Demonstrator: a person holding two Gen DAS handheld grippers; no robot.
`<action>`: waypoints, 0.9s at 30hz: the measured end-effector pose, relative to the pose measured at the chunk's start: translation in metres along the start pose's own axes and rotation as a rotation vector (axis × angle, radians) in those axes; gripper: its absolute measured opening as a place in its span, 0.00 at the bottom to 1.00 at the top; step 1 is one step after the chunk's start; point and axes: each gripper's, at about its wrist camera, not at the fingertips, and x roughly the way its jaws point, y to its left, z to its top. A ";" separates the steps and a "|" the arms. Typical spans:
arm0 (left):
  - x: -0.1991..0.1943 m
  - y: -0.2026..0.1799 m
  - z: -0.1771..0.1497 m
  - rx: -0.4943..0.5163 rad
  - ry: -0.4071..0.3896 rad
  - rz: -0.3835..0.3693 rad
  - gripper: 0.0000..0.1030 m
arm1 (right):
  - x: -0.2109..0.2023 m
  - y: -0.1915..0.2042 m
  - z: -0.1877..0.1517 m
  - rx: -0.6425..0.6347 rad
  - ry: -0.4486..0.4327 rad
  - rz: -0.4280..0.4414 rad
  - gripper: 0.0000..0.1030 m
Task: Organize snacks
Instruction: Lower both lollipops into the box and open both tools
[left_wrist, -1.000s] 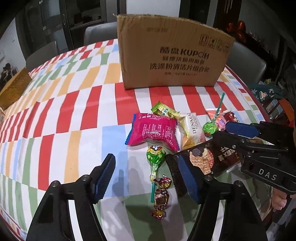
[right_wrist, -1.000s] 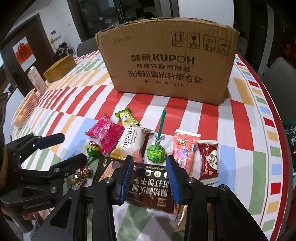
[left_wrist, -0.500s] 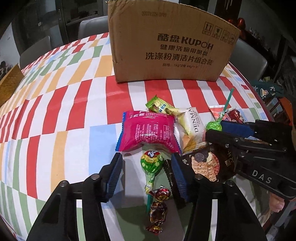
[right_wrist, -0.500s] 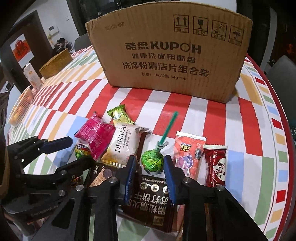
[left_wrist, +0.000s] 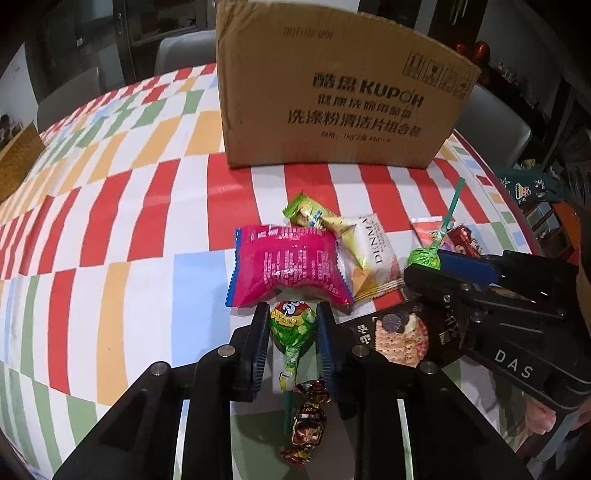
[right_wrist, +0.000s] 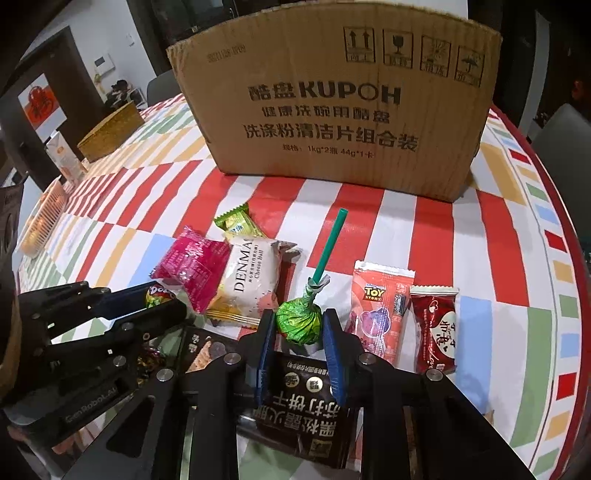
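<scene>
Two grippers: each has narrowed around a lollipop since a second ago, and each is closing now.
Left gripper (left_wrist: 291, 325): was wide open over bare cloth; its blue pads now sit against both sides of the left lollipop (left_wrist: 291, 325), the one with a printed green wrapper, stick pointing back toward the camera.
Right gripper (right_wrist: 300, 326): was half open over the dark cracker pack (right_wrist: 304, 413); its pads now flank the right lollipop (right_wrist: 298, 323), the one in crinkled green foil, whose green stick slants up and away. Contact looks light on both sides.
Near the left fingers: two foil candies (left_wrist: 308, 417) lie beside the stick; the pink packet (left_wrist: 288, 269) touches the lollipop's far end.
Between the grippers: the cracker pack lies under the right gripper and reaches close to the left one.
Farther out: a white Denmark packet (right_wrist: 251, 284) overlaps the pink one, with a small green and yellow bar (right_wrist: 236, 223) behind it.
Right side: a Toy Story sachet (right_wrist: 380, 314) and a red packet (right_wrist: 436, 328) lie side by side.
Far side: a big cardboard box (right_wrist: 332, 110) stands on the striped tablecloth (right_wrist: 424, 229), well apart from the snacks.
Far left: a woven basket (right_wrist: 110, 131) sits near the table edge.
</scene>
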 end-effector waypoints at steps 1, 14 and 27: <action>-0.003 -0.001 0.001 0.002 -0.008 0.003 0.25 | -0.003 0.001 -0.001 -0.001 -0.006 0.001 0.26; -0.067 -0.014 0.012 0.028 -0.168 -0.001 0.25 | -0.061 0.009 0.003 -0.023 -0.135 0.022 0.26; -0.123 -0.028 0.032 0.063 -0.328 -0.003 0.25 | -0.121 0.015 0.021 -0.043 -0.289 0.031 0.26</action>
